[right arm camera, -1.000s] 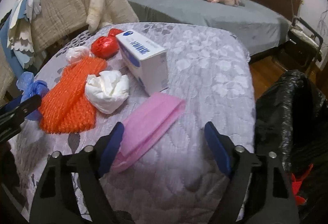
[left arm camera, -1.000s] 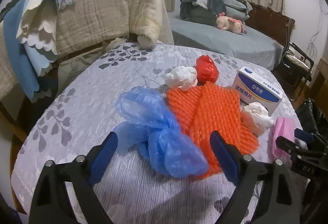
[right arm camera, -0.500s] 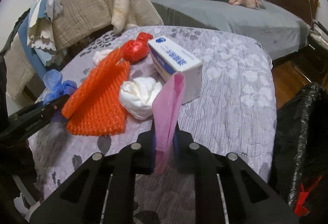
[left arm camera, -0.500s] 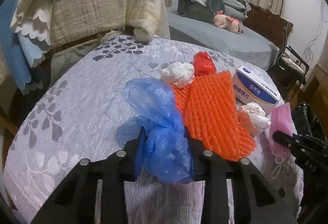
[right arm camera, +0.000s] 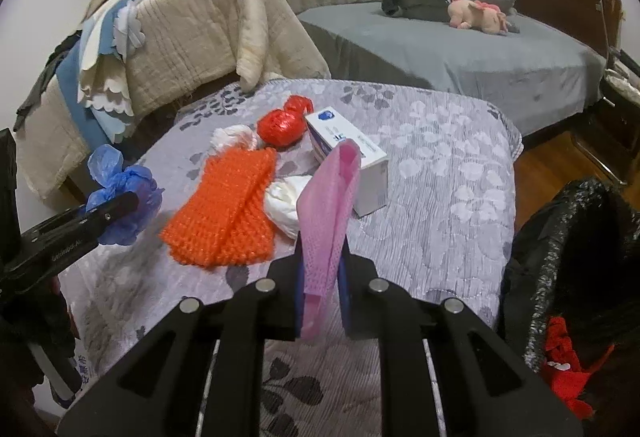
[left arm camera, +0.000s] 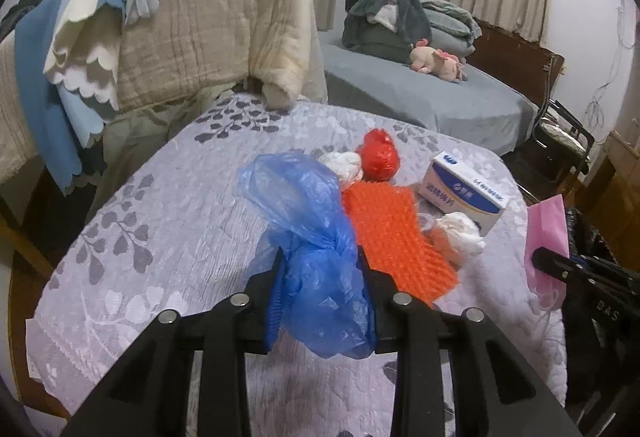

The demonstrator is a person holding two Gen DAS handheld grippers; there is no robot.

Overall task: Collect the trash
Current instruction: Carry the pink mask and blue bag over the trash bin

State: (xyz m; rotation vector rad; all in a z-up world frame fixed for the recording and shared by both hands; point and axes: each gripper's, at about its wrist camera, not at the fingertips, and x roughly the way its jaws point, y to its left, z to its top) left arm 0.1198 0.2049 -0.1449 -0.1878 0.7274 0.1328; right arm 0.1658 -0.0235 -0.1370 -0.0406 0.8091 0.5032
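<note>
My left gripper [left arm camera: 320,277] is shut on a crumpled blue plastic bag [left arm camera: 308,221] and holds it above the table; it also shows in the right wrist view [right arm camera: 120,193]. My right gripper [right arm camera: 322,265] is shut on a pink foam net [right arm camera: 330,205], lifted off the table; the net also shows in the left wrist view [left arm camera: 546,233]. On the table lie an orange foam net [right arm camera: 228,209], a white tissue wad [right arm camera: 286,207], a second white wad [right arm camera: 232,137], a red plastic ball [right arm camera: 282,125] and a white-blue box [right arm camera: 352,161].
The table has a grey leaf-patterned cloth [right arm camera: 440,165]. A black trash bag [right arm camera: 568,261] hangs open at the table's right, with red scrap inside. A chair draped with blankets [left arm camera: 180,37] stands behind the table. A bed [right arm camera: 460,49] lies beyond.
Both grippers have closed from open, the left on the blue bag, the right on the pink net. Both have since lifted their loads off the table.
</note>
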